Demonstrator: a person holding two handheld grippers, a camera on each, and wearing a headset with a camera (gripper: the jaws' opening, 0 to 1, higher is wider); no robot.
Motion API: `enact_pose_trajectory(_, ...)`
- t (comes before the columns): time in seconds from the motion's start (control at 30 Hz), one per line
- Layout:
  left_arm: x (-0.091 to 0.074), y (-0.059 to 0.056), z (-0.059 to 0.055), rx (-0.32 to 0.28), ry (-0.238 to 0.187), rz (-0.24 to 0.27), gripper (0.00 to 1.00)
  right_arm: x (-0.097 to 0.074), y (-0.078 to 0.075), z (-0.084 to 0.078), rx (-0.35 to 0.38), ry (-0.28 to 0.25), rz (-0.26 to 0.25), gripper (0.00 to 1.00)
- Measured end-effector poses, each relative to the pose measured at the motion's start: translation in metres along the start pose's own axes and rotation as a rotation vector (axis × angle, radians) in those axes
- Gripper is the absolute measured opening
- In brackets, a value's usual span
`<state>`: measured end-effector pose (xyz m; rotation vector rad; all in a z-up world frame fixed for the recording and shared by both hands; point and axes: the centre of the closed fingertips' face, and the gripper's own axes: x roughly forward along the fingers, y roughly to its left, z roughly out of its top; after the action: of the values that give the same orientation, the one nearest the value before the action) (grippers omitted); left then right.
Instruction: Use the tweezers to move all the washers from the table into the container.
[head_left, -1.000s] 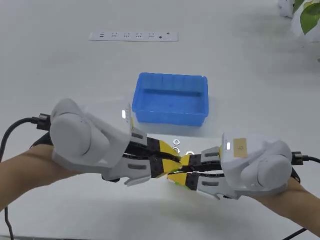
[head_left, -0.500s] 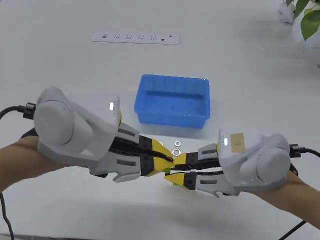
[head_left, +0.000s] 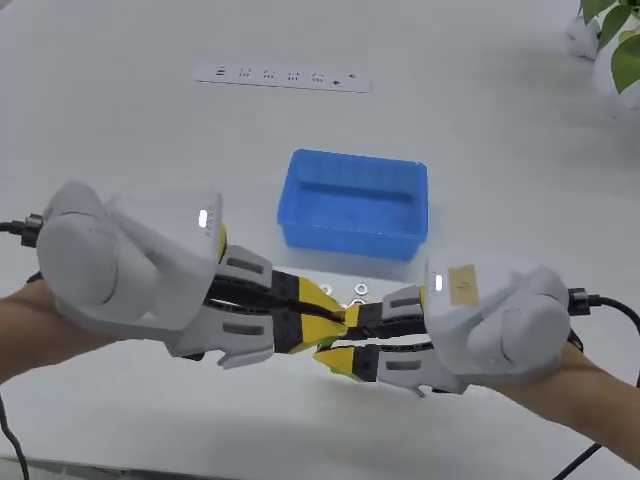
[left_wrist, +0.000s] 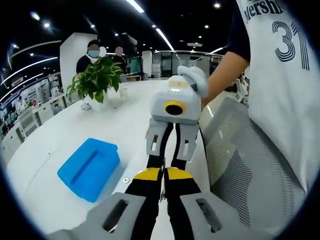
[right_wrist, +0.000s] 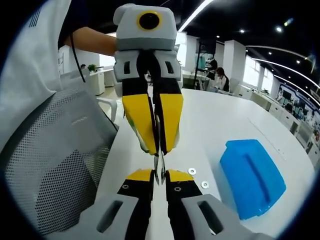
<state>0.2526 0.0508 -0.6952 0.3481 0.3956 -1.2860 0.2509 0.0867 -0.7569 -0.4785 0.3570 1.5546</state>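
Nearest, the left gripper (head_left: 325, 322) and right gripper (head_left: 352, 342) meet tip to tip low over the white table (head_left: 500, 150). In the right gripper view the left gripper's yellow jaws are clamped along the tweezers (right_wrist: 159, 167). The tweezers' tip reaches between the right gripper's own jaws, which stand narrowly apart either side; contact there cannot be determined. The washers (head_left: 358, 295) lie on the table just beyond the jaw tips at 12 o'clock. The blue container (head_left: 355, 190) sits beyond them at 12 o'clock. A power strip (head_left: 283, 77) lies farther off at 11 o'clock, and a plant (head_left: 615, 30) at 2 o'clock.
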Motion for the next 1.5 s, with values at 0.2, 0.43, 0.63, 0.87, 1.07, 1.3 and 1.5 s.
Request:
enact_pose_trajectory(0.2,-0.008,0.007,-0.005,0.024,0.018,0.025,0.06,0.003,-0.002,0.0,-0.009,0.016,0.015,0.09)
enact_pose_trajectory(0.43,-0.009,0.009,-0.005,0.011,0.007,0.014,0.07,0.003,-0.006,0.003,0.006,-0.001,0.026,0.08)
enact_pose_trajectory(0.63,-0.01,0.005,-0.007,0.007,0.017,-0.029,0.08,0.003,-0.001,0.004,0.011,-0.004,0.049,0.08)
enact_pose_trajectory(0.87,-0.012,0.003,-0.01,-0.006,0.026,-0.045,0.07,0.006,0.003,0.003,0.006,0.005,0.076,0.08)
enact_pose_trajectory(1.07,-0.017,0.009,-0.01,0.0,0.021,-0.028,0.06,0.008,-0.003,0.008,-0.018,0.002,0.043,0.1)
enact_pose_trajectory(1.3,-0.022,0.018,-0.018,0.045,0.037,-0.006,0.06,0.02,-0.015,0.009,-0.07,0.027,0.006,0.1)
enact_pose_trajectory(1.5,-0.022,0.03,-0.027,0.059,0.058,0.015,0.06,0.029,-0.027,0.005,-0.1,0.055,-0.011,0.11)
